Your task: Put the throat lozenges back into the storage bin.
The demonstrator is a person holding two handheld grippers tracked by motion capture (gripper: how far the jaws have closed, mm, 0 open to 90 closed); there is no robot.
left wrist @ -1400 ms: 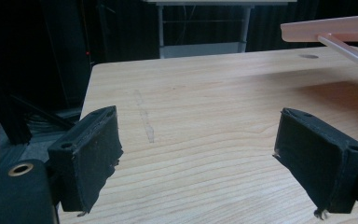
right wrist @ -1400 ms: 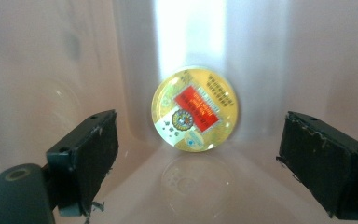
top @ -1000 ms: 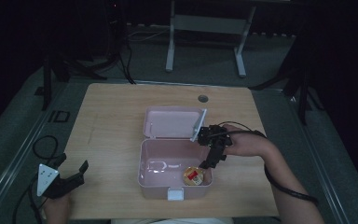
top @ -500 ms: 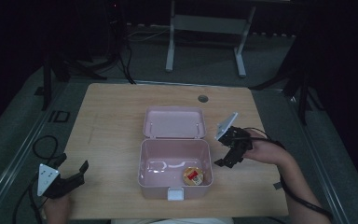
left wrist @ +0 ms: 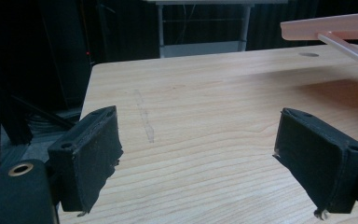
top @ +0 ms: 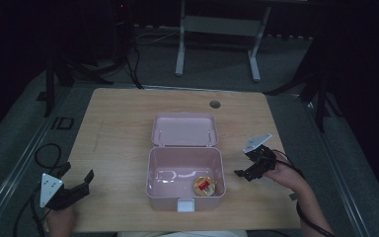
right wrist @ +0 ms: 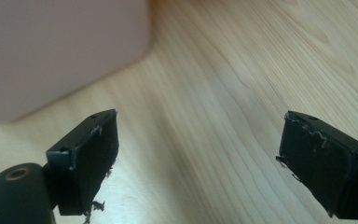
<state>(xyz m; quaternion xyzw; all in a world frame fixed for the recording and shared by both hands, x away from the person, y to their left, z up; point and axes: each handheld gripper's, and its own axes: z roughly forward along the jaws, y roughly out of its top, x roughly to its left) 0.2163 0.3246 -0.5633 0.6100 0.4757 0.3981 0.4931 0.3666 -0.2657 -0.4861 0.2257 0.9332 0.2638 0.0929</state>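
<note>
One pink box (top: pixel 185 174), lid open, holds one round snack (top: pixel 205 185).

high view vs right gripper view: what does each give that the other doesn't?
High view alone: the pink box's open inside with a round yellow item at its near right, the lid laid back, the left gripper and both hands. Right gripper view alone: a close look between its own wide-apart jaws, with bare wood between them. Both: the box's outer wall, the wooden table and the open right gripper.
</note>
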